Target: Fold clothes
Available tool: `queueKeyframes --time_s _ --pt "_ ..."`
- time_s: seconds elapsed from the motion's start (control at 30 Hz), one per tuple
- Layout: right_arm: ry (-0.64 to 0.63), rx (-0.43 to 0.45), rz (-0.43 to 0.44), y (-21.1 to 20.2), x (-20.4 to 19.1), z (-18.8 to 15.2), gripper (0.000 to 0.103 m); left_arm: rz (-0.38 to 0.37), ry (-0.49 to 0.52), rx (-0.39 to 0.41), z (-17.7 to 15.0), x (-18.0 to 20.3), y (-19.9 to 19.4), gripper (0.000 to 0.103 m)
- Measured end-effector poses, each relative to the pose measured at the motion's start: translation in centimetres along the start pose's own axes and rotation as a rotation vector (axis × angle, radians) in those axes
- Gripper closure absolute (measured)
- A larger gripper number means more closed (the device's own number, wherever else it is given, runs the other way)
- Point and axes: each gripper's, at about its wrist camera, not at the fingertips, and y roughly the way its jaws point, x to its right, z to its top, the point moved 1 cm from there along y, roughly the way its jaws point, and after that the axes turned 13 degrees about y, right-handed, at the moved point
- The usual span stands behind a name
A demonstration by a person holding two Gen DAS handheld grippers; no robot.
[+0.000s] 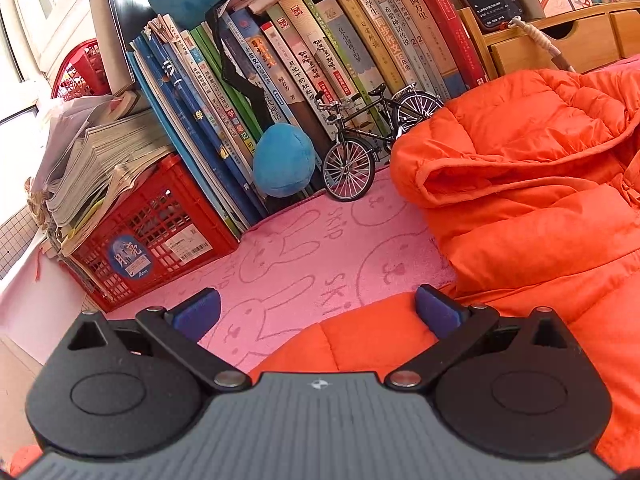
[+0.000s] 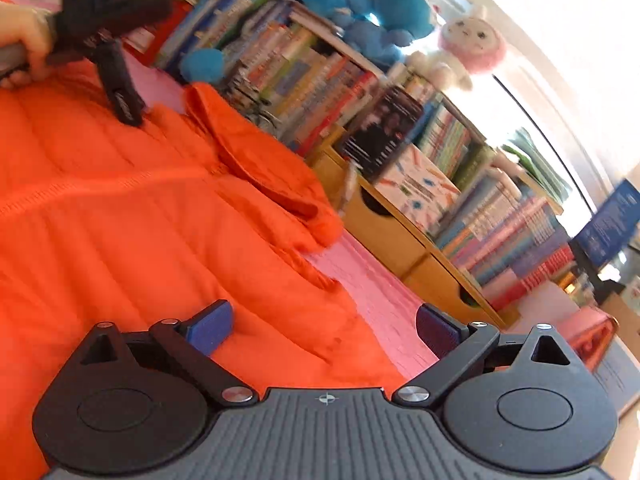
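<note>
Both pairs of fingers stand spread wide with nothing between them. On the left gripper [image 1: 318, 312], one blue pad hangs over the pink rabbit-print cloth [image 1: 288, 256] and the other over a low orange edge of the jacket, so the jaws straddle that hem without touching it. The right gripper [image 2: 324, 328] is tilted and sits likewise across the jacket's other border, one pad above quilted fabric, one above bare pink cloth. That pose at two opposite edges suits a grab at the hem, though it would fit a release just as well.

Between them, the orange puffer jacket [image 2: 132, 208] lies spread across the cloth-covered desk, front up, its zip line running down the middle and its hood [image 1: 500, 152] bunched toward the back edge. No clear fold shows in it.

Farther back, along the desk's rear edge, a model bicycle [image 1: 368, 136] and a blue plush ball [image 1: 284, 160] stand before a row of books [image 1: 304, 64]. At the left corner, a red plastic crate [image 1: 156, 240] holds stacked papers and magazines that spill over its top. Wooden drawers [image 2: 396, 236] sit under more books to the right; what is inside them cannot be seen.
</note>
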Motion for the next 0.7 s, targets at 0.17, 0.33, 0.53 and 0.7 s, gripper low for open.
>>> queueKeyframes --time_s 0.17,0.33,0.53,0.7 --pt "0.121 -0.147 -0.226 2.9 9.0 -4.7 0.003 0.01 0.014 0.001 0.1 0.2 -0.1 0.0" --pt "0.129 -0.18 -0.295 3.3 12.9 -7.5 0.001 0.013 0.017 0.001 0.1 0.2 -0.1 0.0" --pt "0.126 -0.155 -0.293 2.4 13.6 -7.3 0.002 0.015 0.02 0.0 0.2 0.3 -0.1 0.0" --pt "0.192 -0.03 -0.293 -2.5 14.1 -6.3 0.005 0.005 0.009 -0.003 0.1 0.1 0.0 0.0"
